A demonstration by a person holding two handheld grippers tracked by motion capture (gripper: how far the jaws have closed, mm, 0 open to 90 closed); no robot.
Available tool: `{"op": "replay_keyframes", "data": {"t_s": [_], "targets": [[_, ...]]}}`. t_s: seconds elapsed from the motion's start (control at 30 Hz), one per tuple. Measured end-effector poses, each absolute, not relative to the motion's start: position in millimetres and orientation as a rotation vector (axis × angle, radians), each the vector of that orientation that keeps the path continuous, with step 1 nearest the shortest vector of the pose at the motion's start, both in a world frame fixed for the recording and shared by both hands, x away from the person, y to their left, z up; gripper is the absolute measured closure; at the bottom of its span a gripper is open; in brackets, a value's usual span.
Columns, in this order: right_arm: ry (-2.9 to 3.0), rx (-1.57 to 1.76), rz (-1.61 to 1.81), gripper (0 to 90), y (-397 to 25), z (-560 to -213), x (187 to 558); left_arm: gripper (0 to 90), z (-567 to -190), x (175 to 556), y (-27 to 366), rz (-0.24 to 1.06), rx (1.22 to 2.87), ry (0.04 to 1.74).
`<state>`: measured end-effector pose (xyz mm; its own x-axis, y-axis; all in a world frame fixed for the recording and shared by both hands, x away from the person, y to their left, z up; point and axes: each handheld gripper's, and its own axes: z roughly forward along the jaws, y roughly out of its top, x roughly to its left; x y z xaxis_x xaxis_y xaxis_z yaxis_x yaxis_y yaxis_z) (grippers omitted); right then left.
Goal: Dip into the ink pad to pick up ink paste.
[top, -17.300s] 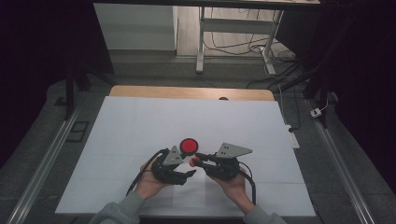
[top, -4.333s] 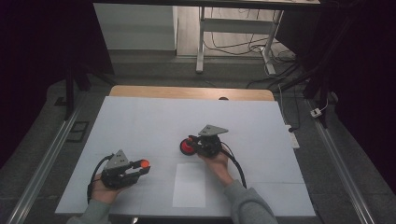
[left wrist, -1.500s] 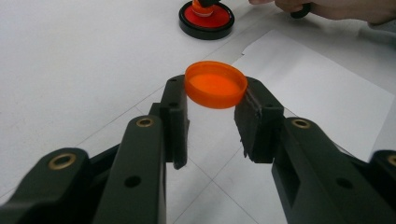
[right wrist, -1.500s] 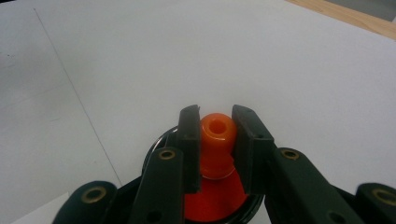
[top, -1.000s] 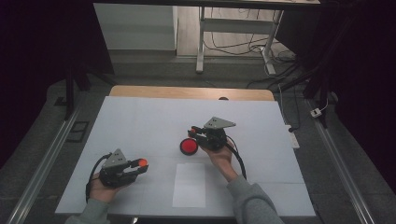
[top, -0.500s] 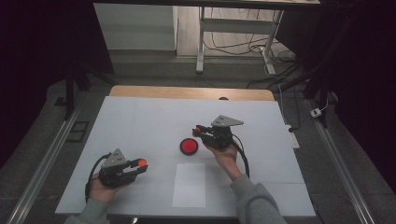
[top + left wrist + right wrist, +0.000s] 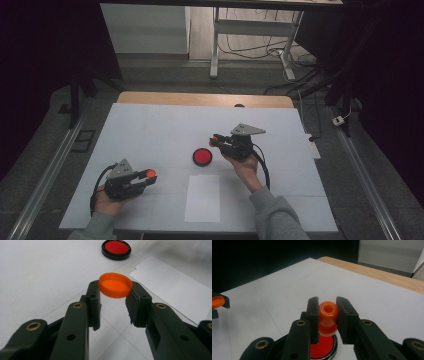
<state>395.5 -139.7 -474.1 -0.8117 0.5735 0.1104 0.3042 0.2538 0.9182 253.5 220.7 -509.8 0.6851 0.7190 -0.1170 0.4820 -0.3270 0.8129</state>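
Note:
A round red disc with a black rim (image 7: 202, 156) lies flat near the middle of the white table (image 7: 150, 125); it also shows as the red disc (image 7: 116, 249) far ahead and the red disc (image 7: 322, 346) just below the jaws. My left gripper (image 7: 148, 174), at the front left, is shut on a shallow orange cap (image 7: 115, 285), held level by its rim. My right gripper (image 7: 214, 140), lifted up and to the right of the disc, is shut on a small orange hollow piece (image 7: 328, 311) with a hole facing the camera.
A white sheet of paper (image 7: 202, 198) lies at the front middle of the table, between the two hands. A wooden strip (image 7: 205, 99) runs along the far edge. Metal rails flank both sides, and table legs and cables stand on the floor beyond.
My right gripper has lifted away from the red disc, rising and moving to the right with the orange piece. The left gripper stays in place with its cap.

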Motion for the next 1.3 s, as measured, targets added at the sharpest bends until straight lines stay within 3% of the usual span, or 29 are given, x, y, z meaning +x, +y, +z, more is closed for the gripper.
{"op": "replay_keyframes", "data": {"t_s": [1.3], "targets": [[2.329, 0.748, 1.551, 72.4, -157, -470, 361, 65.6, -508, 252, 221, 0.346, 1.994, 0.924]]}}
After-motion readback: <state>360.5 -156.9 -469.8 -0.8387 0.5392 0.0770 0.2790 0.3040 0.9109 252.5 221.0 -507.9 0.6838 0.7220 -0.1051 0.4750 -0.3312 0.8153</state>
